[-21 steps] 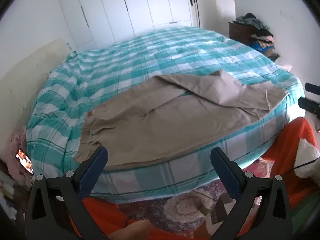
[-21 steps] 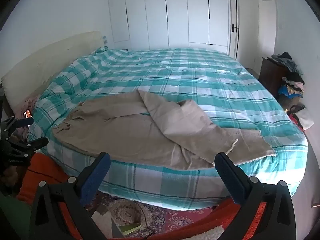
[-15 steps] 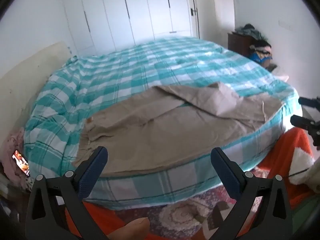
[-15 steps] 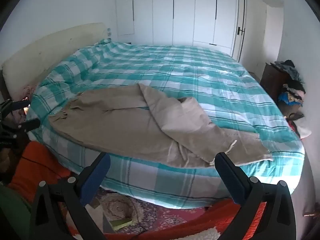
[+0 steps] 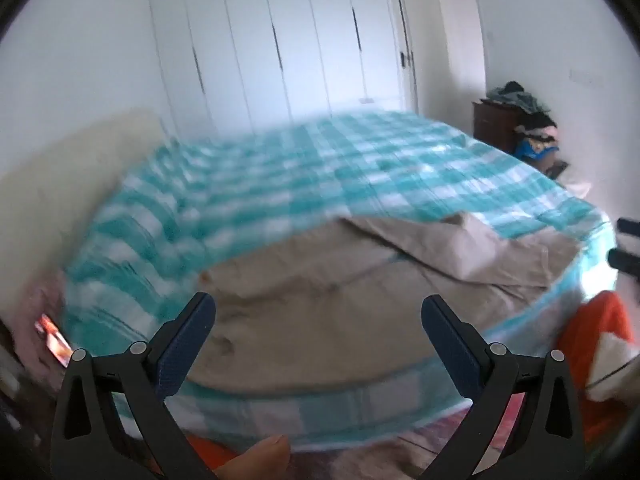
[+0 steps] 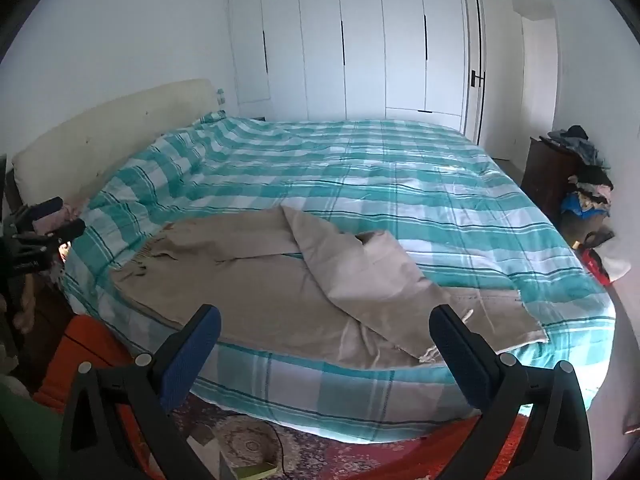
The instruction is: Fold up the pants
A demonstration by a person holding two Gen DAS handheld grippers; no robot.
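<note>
Pants (image 6: 280, 292) sharp right view, seemingly crumpled left.

Left gripper (image 5: 318, 312), right gripper (image 6: 324, 326): black angular plastic frames, round silver screw heads at pivots, dark blue textured pads on fingers (image 6: 192, 348). White lettering on left gripper's frame, unreadable.

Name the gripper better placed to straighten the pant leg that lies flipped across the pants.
Right. The right gripper is open and faces the flipped leg and its hem on the pants. The left gripper faces the waist end.
</note>
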